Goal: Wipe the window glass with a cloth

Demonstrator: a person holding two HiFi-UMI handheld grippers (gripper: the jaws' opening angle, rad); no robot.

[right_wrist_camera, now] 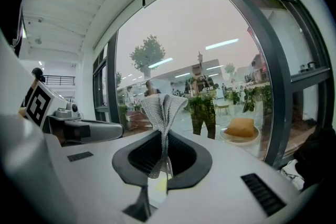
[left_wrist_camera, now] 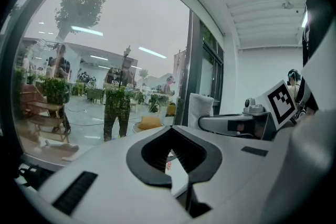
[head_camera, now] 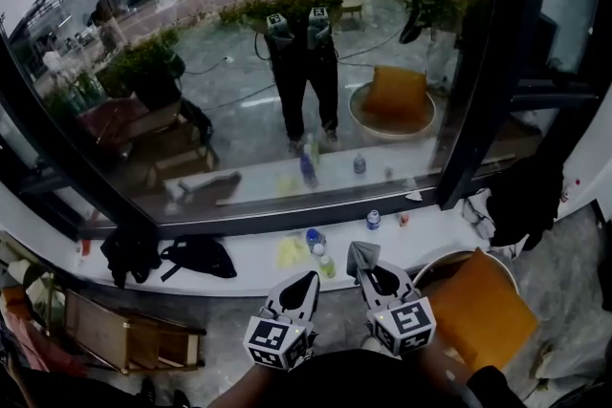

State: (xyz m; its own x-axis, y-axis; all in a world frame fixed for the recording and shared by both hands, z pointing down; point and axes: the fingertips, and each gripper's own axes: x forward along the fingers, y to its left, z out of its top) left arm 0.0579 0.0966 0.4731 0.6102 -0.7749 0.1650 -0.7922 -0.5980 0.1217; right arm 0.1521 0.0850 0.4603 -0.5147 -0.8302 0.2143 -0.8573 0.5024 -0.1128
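So the right gripper [right_wrist_camera: 165, 134] is clamped on a grey cloth [right_wrist_camera: 163, 107], which sticks up out of the jaws in a folded fan. It's held low, short of the window glass [head_camera: 287, 33] and not touching it. The left gripper [left_wrist_camera: 170, 131] sits just beside it, jaws pressed together with nothing in them. Under the window there's a white ledge [head_camera: 258, 268] with a blue-capped bottle [head_camera: 316, 241], a yellow rag [head_camera: 292, 251] and a black bag [head_camera: 201, 255]. An orange cushion [head_camera: 478, 311] is off to the right.

White ledge [head_camera: 258, 261] bears 1 black bag [head_camera: 199, 255], yellow rag [head_camera: 293, 250], can [head_camera: 373, 220].
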